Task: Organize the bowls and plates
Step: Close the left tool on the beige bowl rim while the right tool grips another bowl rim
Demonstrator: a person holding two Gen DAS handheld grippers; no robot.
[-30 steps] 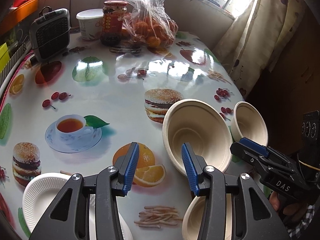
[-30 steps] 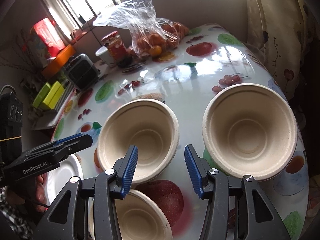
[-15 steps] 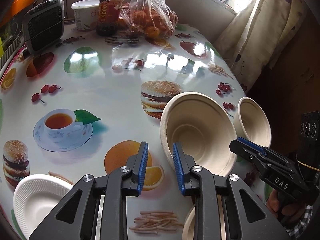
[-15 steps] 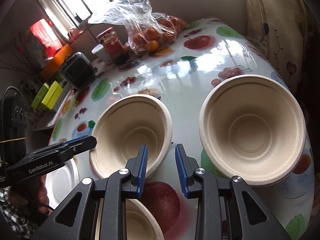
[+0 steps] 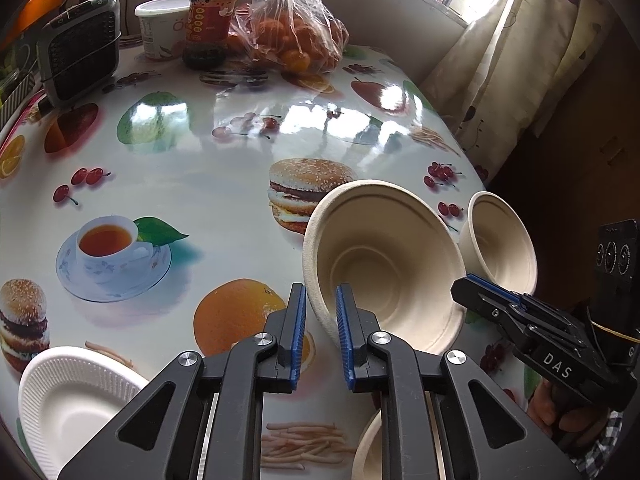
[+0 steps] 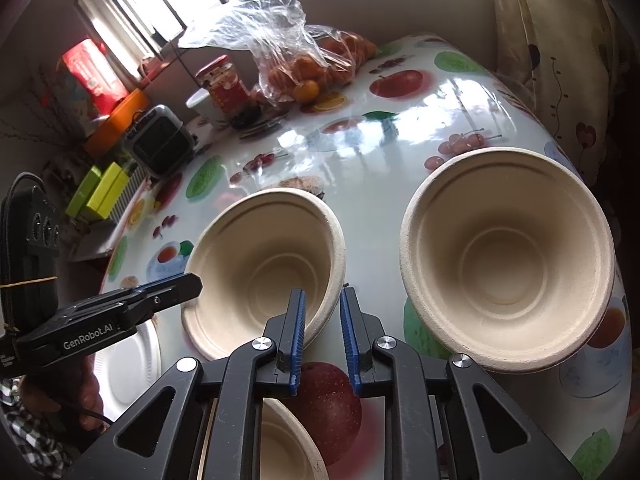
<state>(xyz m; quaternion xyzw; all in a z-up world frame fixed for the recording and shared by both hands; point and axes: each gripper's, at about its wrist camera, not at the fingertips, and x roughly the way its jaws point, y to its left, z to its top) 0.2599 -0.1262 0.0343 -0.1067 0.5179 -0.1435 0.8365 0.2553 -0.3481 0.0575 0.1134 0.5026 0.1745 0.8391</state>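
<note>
Between my left gripper [image 5: 321,332] jaws, low centre in the left view, I am straddling the middle bowl's [image 5: 384,264] near rim, jaws narrowed, contact unclear. My right gripper [image 6: 322,340] is bracketing that bowl's opposite rim, likewise unclamped. Another bowl [image 6: 508,256] is sitting right; a third bowl [image 6: 288,440], bottom edge, is mostly hidden.

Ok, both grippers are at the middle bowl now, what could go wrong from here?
1. The left gripper and right gripper both straddle the rim of the middle bowl, on opposite sides; clamping and pulling apart could bend it.
2. The far bowl sits near the edge of the table; a nudge might push it off.
</note>
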